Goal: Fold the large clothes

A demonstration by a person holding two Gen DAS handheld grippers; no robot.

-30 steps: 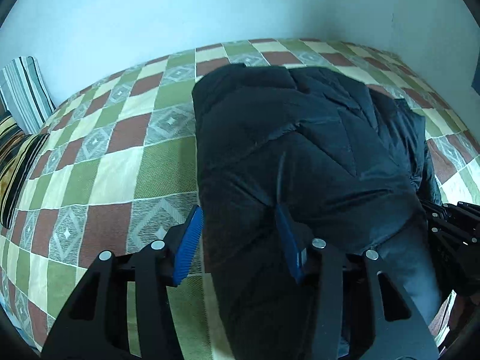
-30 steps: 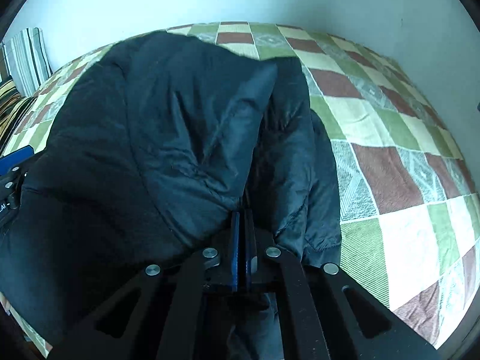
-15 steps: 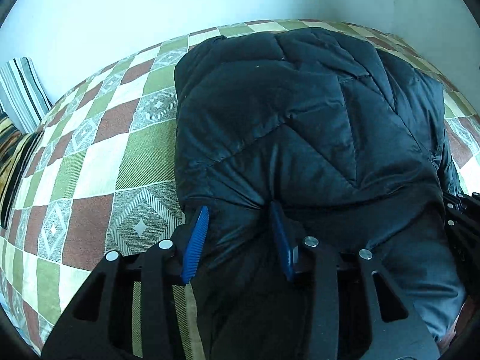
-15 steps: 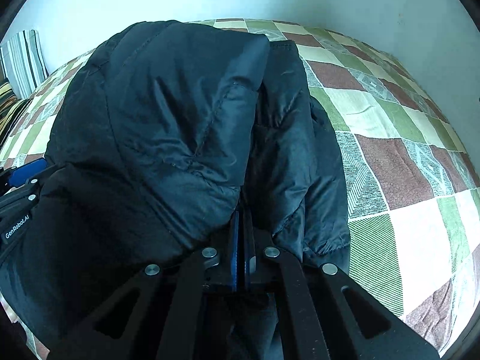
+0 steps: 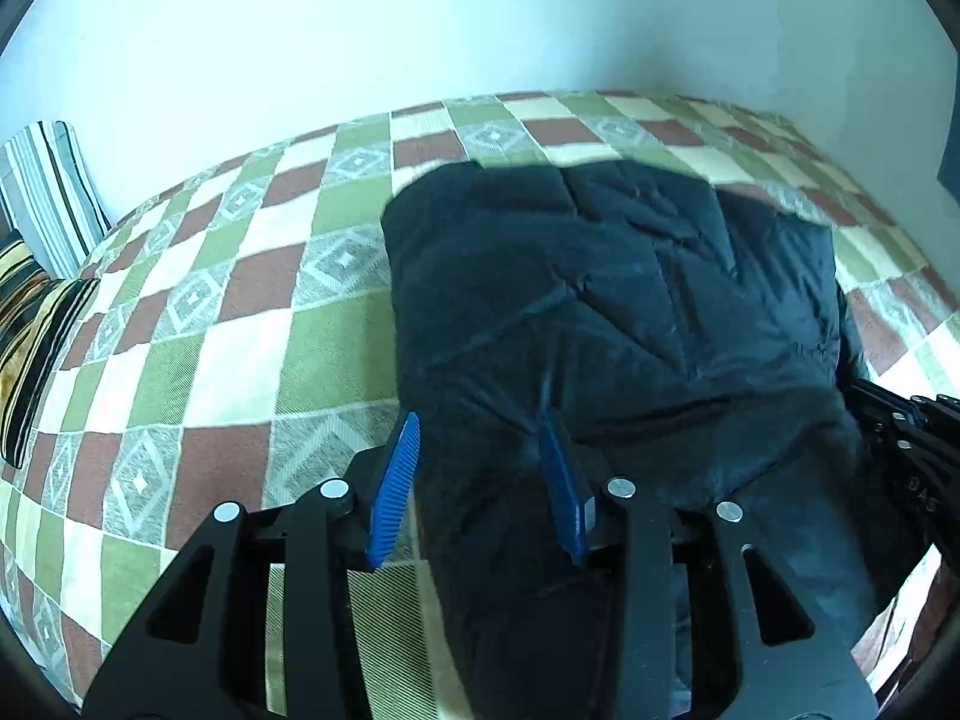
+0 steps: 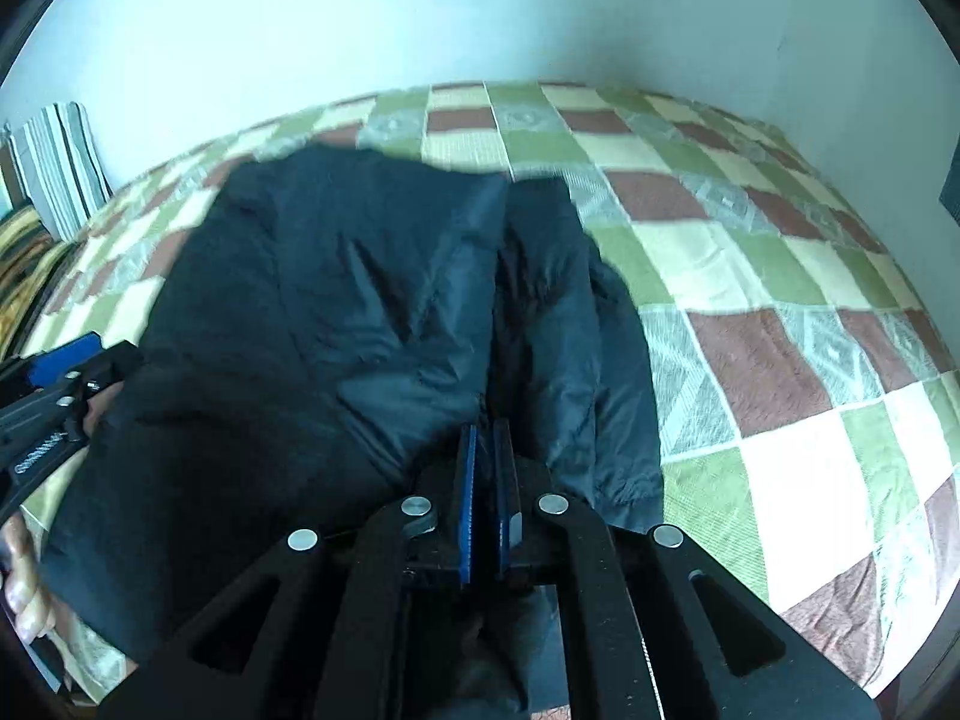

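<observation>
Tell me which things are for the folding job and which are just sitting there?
For the job:
- dark puffy jacket
- left gripper, pinching a thick bunch of the jacket
- right gripper, pinching the jacket's near edge

Just lying about:
- checked bedspread under the jacket
- striped pillow at the wall

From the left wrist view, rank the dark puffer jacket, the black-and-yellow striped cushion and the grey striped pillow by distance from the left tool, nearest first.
1. Dark puffer jacket: between the left tool's blue pads.
2. Black-and-yellow striped cushion: far left edge, on the checkered bedspread.
3. Grey striped pillow: upper left, against the wall, beyond the cushion.
</observation>
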